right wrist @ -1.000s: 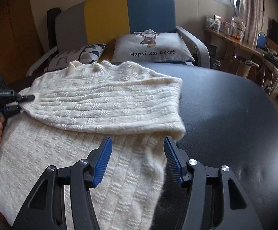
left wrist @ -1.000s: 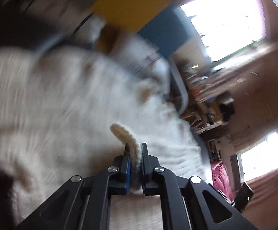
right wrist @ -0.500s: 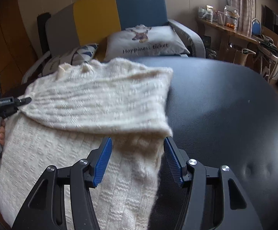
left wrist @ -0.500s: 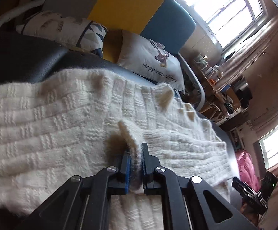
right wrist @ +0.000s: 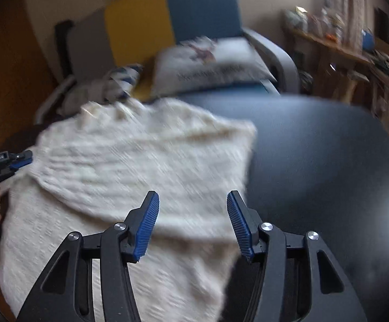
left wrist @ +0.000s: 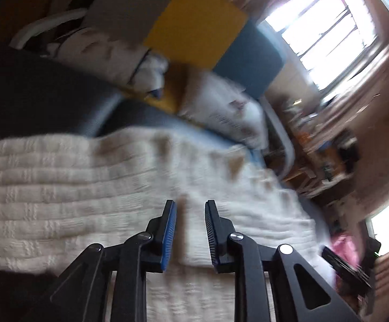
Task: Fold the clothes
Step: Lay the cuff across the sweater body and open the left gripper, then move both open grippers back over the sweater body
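Observation:
A cream knitted sweater (right wrist: 146,166) lies folded over itself on a dark round table (right wrist: 315,147). In the left wrist view the sweater (left wrist: 73,187) fills the lower half of a blurred picture. My left gripper (left wrist: 190,209) hovers just above its edge, jaws opening, with no cloth pinched between the blue pads. From the right wrist view that left gripper (right wrist: 24,159) sits at the sweater's left edge, held by a hand. My right gripper (right wrist: 193,201) stands open above the folded part near its right edge, with only the knit lying below.
Behind the table stands a sofa with grey, yellow and blue back panels (right wrist: 167,24) and a printed cushion (right wrist: 210,64). A cluttered wooden shelf (right wrist: 341,45) runs along the right under bright windows. The other gripper (left wrist: 347,265) shows at the left view's lower right.
My left gripper has let go of the sweater fold it pinched and its jaws have parted. The right gripper has slid left over the sweater, still open.

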A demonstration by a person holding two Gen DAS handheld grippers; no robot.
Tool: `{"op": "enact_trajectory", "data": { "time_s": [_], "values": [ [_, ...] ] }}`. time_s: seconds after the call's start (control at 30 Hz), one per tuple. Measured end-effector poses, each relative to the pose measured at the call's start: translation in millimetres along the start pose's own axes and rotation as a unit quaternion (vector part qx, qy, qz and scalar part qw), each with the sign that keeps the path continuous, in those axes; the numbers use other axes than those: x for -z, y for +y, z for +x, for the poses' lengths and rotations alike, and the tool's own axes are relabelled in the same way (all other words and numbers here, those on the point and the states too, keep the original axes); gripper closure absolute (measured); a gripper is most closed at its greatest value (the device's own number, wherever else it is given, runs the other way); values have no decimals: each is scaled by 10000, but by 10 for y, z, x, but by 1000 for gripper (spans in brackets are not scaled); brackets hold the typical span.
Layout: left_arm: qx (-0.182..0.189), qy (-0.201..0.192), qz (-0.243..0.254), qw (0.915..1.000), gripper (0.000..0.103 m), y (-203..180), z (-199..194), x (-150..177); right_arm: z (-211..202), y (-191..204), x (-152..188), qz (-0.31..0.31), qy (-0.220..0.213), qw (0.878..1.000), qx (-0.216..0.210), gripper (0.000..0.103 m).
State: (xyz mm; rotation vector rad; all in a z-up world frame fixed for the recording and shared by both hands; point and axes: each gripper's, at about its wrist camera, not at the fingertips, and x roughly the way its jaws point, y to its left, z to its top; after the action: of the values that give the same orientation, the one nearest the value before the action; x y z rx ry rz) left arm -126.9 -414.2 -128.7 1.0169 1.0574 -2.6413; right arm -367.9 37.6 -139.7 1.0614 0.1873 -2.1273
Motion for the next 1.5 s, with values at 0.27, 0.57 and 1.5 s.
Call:
{"op": "enact_trajectory", "data": {
  "time_s": [0.27,0.57,1.5],
  "values": [
    [-61,547,1016,9933,80,-429,440,9,664,-248,-405,177,191,9990,369,45],
    [-8,541,704,9961,81,-256,489,77,612,-262,-352,-177,246,9971,701,44],
    [-393,673,1007,9919,78,-414,350,578,500,898,355,-642,375,9960,486,36]
  ]
}}
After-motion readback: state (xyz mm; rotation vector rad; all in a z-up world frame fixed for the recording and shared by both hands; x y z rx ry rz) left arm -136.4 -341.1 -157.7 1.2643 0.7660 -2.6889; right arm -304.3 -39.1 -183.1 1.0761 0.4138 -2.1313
